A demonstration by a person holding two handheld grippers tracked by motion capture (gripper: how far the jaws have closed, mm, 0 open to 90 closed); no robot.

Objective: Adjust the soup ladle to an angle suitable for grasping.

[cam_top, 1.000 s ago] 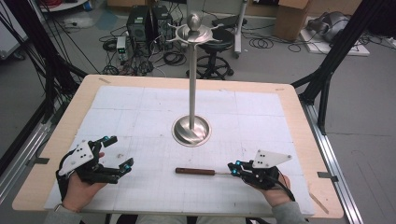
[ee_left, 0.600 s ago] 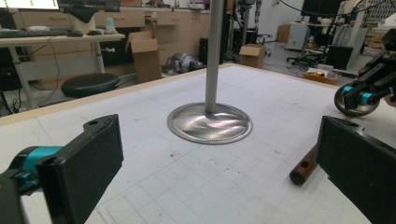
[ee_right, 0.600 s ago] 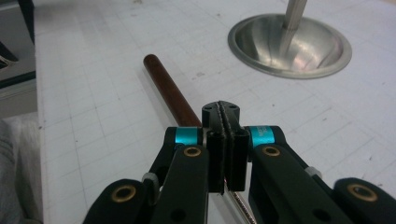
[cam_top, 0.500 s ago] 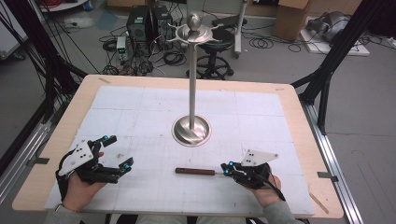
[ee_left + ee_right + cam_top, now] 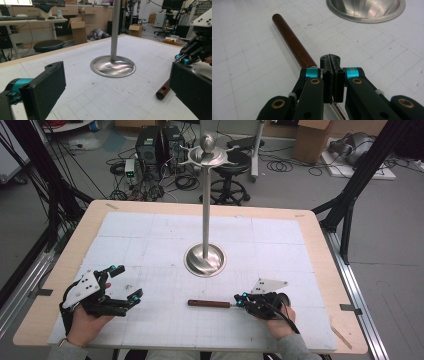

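A tool with a brown wooden handle (image 5: 207, 303) and a thin metal shaft lies on the white gridded mat in front of a metal stand (image 5: 205, 260). My right gripper (image 5: 241, 300) is shut, its tips low at the handle's right end. In the right gripper view the handle (image 5: 292, 41) runs up and left from the closed jaws of the right gripper (image 5: 330, 60), and the shaft passes beneath them; contact is unclear. My left gripper (image 5: 127, 281) rests open at the near left, holding nothing. In its own view the left gripper (image 5: 117, 82) faces the stand's base (image 5: 113, 66) and the handle (image 5: 162, 92).
The stand's tall pole (image 5: 206, 205) rises from a round base at the mat's middle and carries a hooked top (image 5: 207, 152). The wooden table edge (image 5: 325, 250) frames the mat. Cables, a stool and boxes lie on the floor beyond.
My right gripper has moved left and sunk toward the handle's end, jaws staying shut. The tool and my left gripper have not moved.
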